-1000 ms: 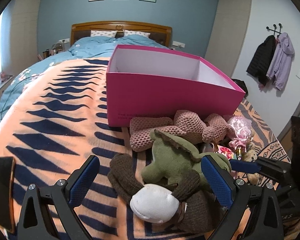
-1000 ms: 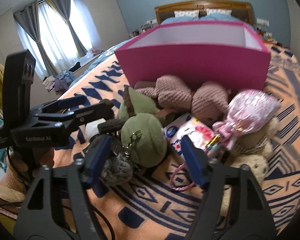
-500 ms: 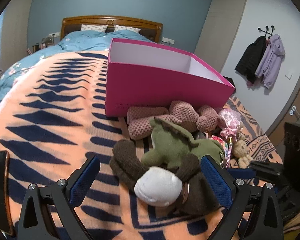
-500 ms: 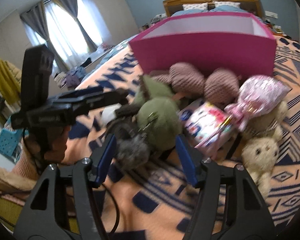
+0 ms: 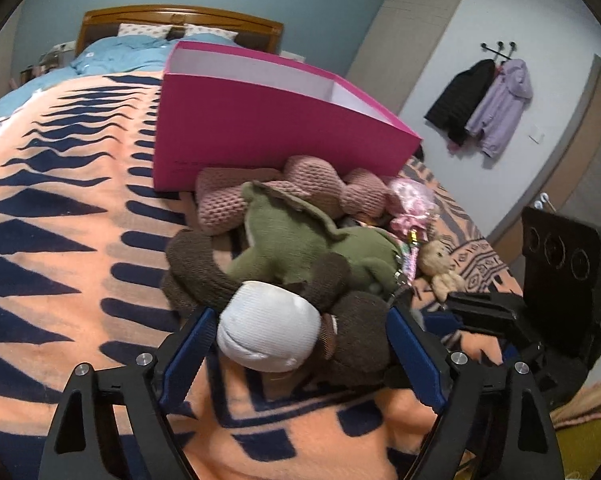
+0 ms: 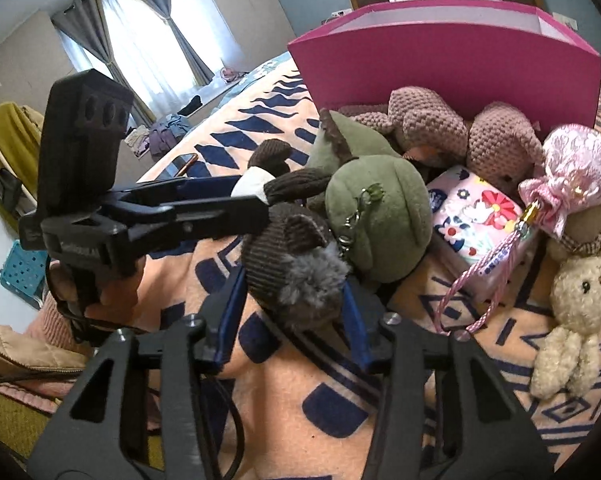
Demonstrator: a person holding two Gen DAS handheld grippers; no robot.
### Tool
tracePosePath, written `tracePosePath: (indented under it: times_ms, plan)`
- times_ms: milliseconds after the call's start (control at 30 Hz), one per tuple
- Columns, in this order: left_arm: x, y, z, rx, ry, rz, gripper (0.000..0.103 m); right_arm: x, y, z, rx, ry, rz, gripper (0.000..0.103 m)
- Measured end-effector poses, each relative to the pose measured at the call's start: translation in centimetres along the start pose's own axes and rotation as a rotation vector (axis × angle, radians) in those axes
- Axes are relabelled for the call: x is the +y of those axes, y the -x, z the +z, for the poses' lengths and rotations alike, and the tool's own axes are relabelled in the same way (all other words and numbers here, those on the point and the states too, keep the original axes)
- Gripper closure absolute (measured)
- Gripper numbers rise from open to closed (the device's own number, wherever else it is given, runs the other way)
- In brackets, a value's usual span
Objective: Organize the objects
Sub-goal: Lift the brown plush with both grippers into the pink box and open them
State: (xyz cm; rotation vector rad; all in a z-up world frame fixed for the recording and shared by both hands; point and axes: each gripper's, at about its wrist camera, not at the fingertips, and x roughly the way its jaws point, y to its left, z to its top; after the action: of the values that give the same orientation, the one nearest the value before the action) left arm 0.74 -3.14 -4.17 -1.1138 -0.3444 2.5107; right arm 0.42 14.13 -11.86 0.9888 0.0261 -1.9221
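Note:
A brown plush toy with a white snout [image 5: 268,332] lies on the blanket at the front of a toy pile. My left gripper [image 5: 300,356] is open, its blue pads on either side of the toy's head. My right gripper [image 6: 292,308] has closed around the same brown toy's fuzzy end [image 6: 296,276]. A green plush dinosaur [image 5: 300,244] [image 6: 376,208] lies over it. Behind stands an open pink box [image 5: 268,128] [image 6: 452,56].
Pink knitted toys [image 6: 432,128], a flowered tissue pack [image 6: 476,216], a pink satin pouch [image 6: 576,168] and a cream bunny [image 6: 576,312] lie right of the pile. The patterned orange blanket [image 5: 60,208] stretches left. Coats [image 5: 484,100] hang on the right wall.
Both grippers moved forward and down onto the brown plush toy. The right gripper's jaws narrowed around its fuzzy end; the left gripper's pads came alongside the head.

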Motion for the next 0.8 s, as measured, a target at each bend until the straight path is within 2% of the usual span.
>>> tracePosePath:
  times_ms: [100, 233, 400, 567, 600, 800]
  plan:
    - [-0.4, 0.7, -0.3, -0.005, -0.002, -0.033, 0.014, -0.3, 0.8, 0.0, -0.012, 0.001, 0.013, 0.058]
    - [-0.2, 2.0, -0.3, -0.032, 0.043, -0.086, 0.015, -0.4, 2.4, 0.2, -0.042, 0.015, 0.041, 0.059]
    - [-0.6, 4.4, 0.8, -0.108, 0.061, -0.12, 0.015, 0.3, 3.6, 1.5, -0.082, 0.056, 0.075, 0.059]
    - [-1.4, 5.3, 2.9, -0.159, 0.029, -0.109, 0.015, 0.4, 5.4, 3.1, -0.154, 0.057, 0.14, 0.059]
    - [-1.6, 5.3, 3.6, -0.166, 0.02, -0.106, 0.015, 0.7, 4.3, 3.9, -0.164, 0.056, 0.143, 0.059]
    - [-1.9, 5.0, 6.5, -0.194, -0.008, -0.098, 0.015, -0.2, 5.8, 7.2, -0.214, 0.065, 0.141, 0.059]
